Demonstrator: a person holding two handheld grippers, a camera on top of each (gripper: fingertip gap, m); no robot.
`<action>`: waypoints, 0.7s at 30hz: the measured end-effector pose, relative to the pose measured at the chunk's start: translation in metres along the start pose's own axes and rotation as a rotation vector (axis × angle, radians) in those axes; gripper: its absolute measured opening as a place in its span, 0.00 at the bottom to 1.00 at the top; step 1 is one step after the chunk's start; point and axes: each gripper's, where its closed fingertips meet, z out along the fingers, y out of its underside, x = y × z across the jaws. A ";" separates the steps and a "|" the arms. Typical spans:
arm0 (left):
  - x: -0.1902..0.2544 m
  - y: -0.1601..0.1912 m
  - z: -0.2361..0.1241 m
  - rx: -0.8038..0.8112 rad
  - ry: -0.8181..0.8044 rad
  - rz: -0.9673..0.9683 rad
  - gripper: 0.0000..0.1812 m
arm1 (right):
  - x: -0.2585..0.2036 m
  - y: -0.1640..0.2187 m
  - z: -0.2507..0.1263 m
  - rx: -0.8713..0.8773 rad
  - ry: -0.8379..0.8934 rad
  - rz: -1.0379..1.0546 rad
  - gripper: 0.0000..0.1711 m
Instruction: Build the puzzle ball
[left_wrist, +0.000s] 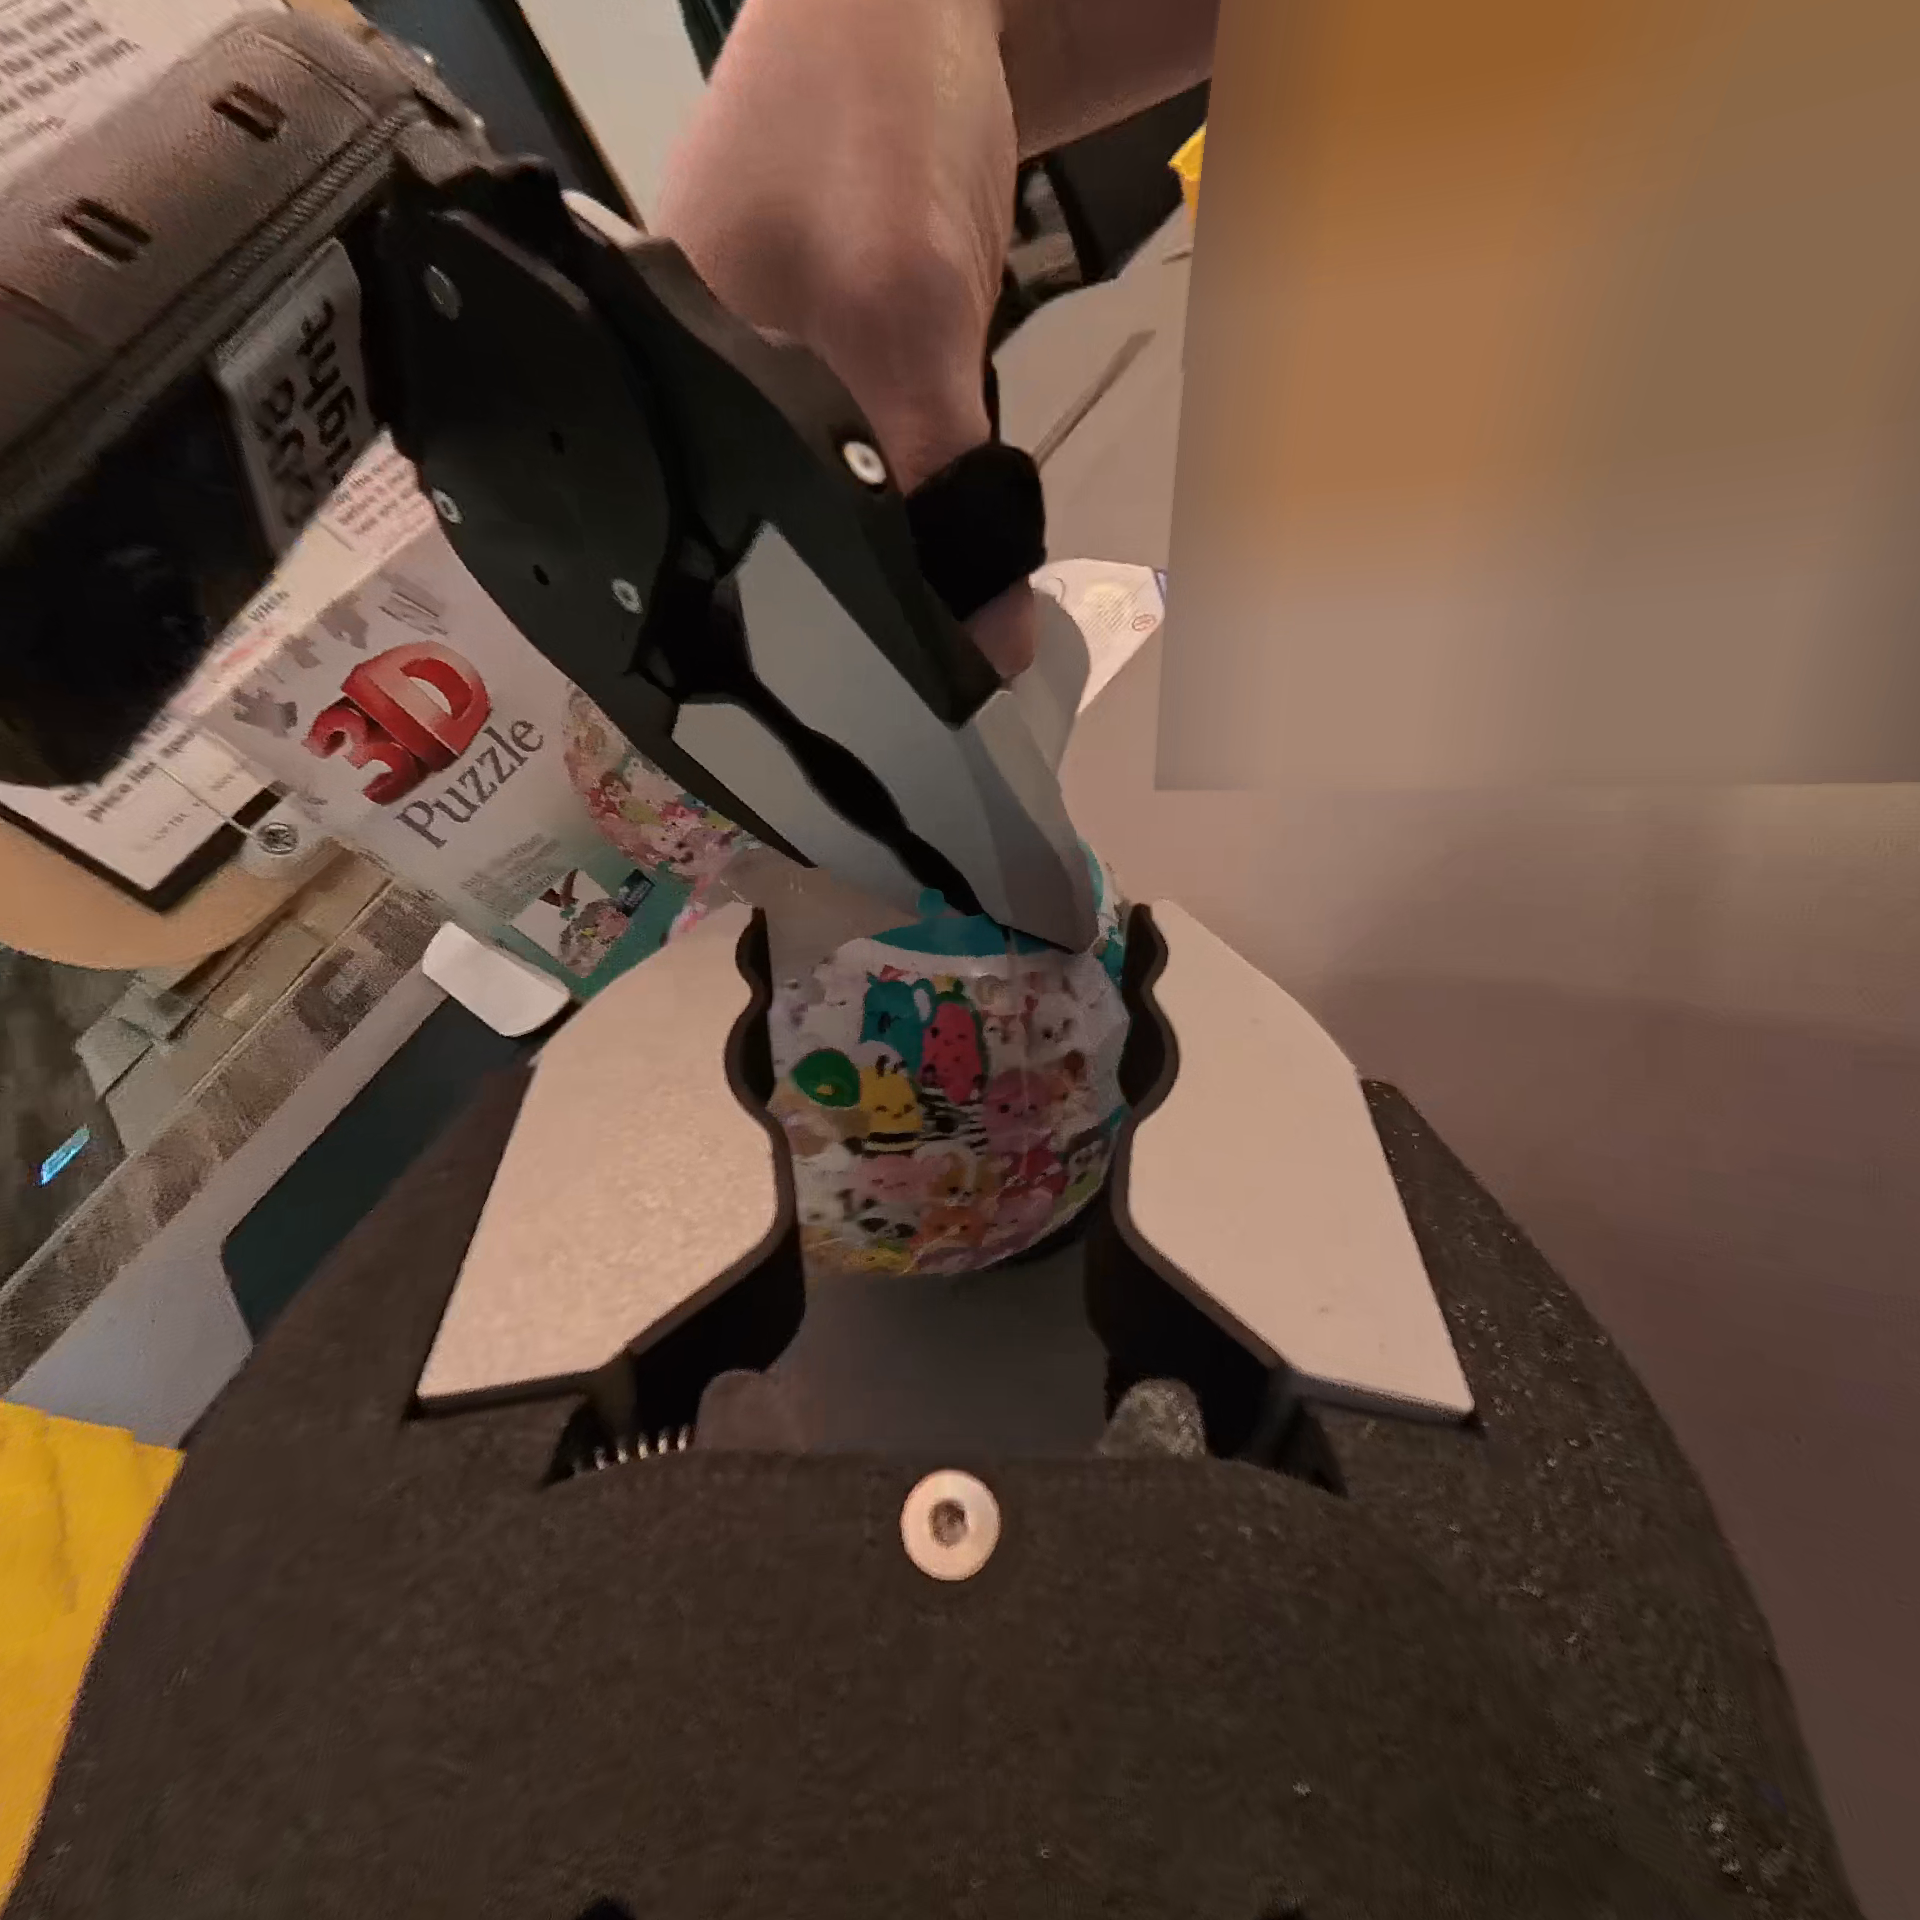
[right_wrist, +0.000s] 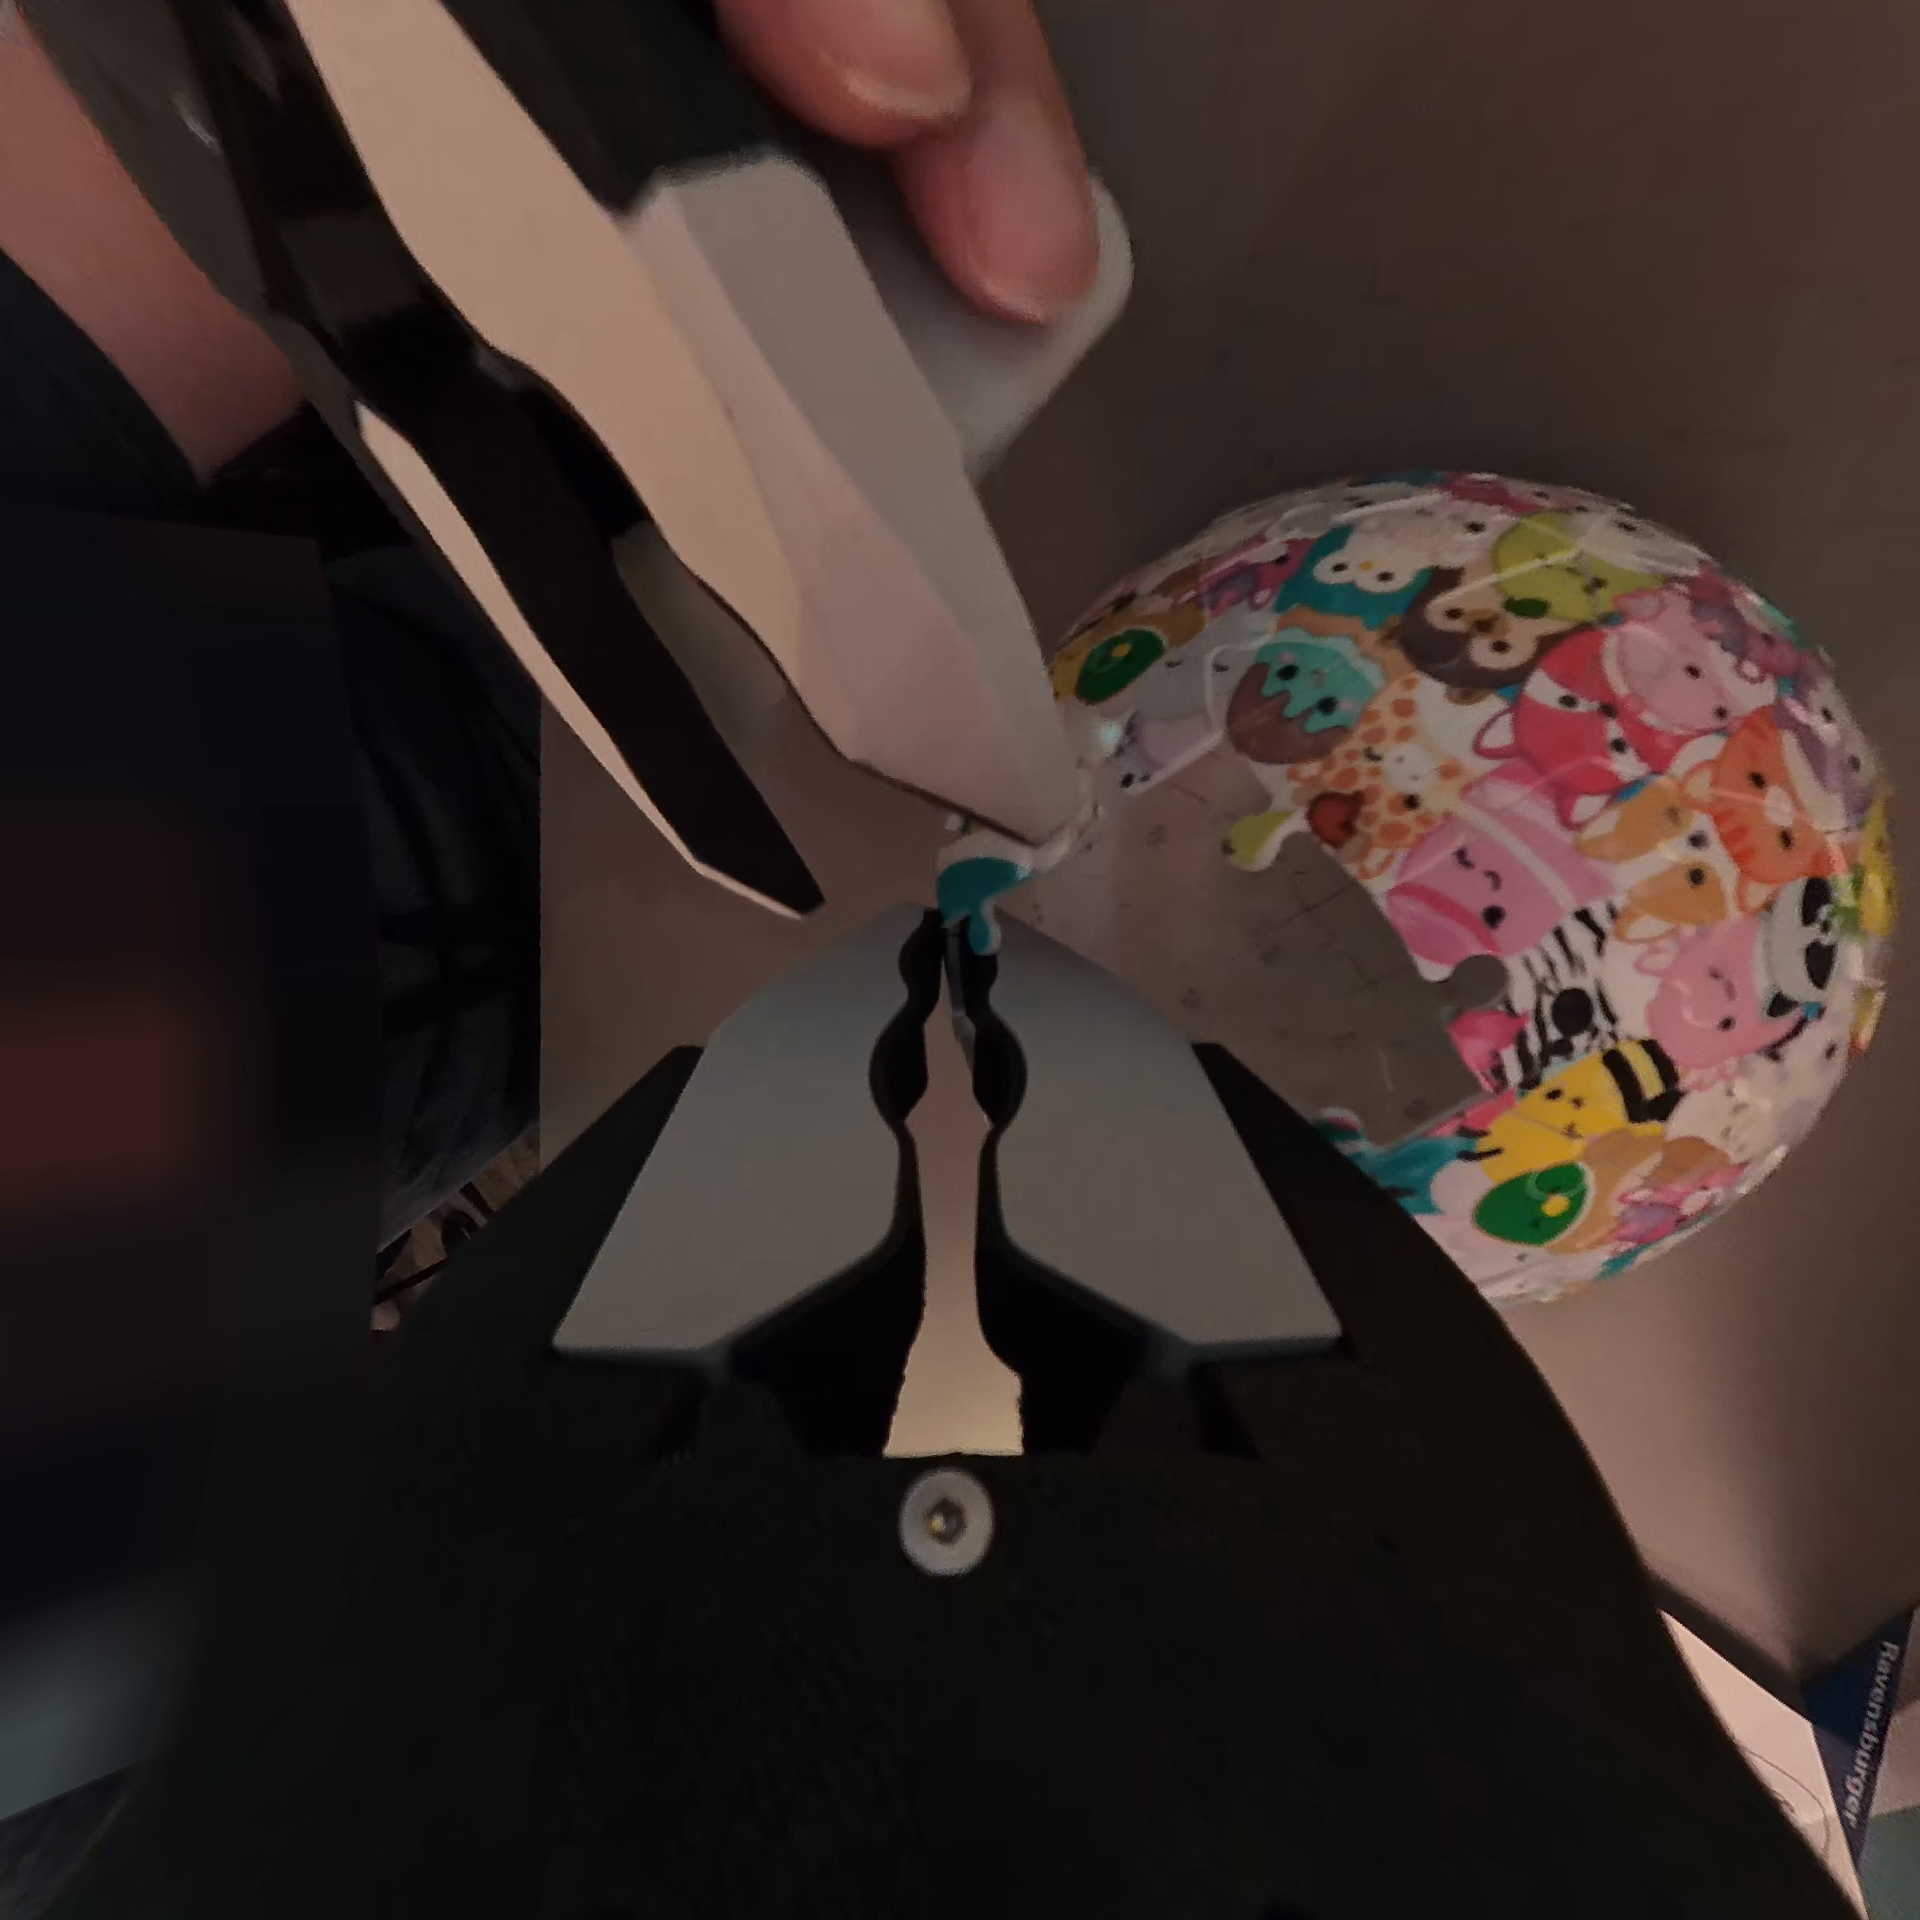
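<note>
In the right wrist view, the right gripper (right_wrist: 961, 935) pinches a teal puzzle piece (right_wrist: 966, 883) at its nearly closed tips, the puzzle ball (right_wrist: 1507, 883) at 2 o'clock; the left gripper (left_wrist: 951, 1039) grips the ball, box (left_wrist: 447, 748) at 10 o'clock.

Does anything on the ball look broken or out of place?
The puzzle ball has a wide hole in its shell, with jagged edges and the grey inside showing: probably unfinished, not broken. The right gripper pinches a teal piece.
</note>
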 end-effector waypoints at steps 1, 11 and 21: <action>-0.004 0.000 -0.003 -0.018 0.015 0.008 0.37 | 0.000 0.000 0.000 -0.001 0.000 0.001 0.02; -0.006 0.004 -0.002 -0.168 0.215 0.123 0.29 | 0.000 0.001 0.000 -0.012 0.013 0.007 0.02; 0.000 0.011 0.005 -0.305 0.358 0.204 0.21 | 0.000 0.000 0.000 -0.012 0.007 0.015 0.02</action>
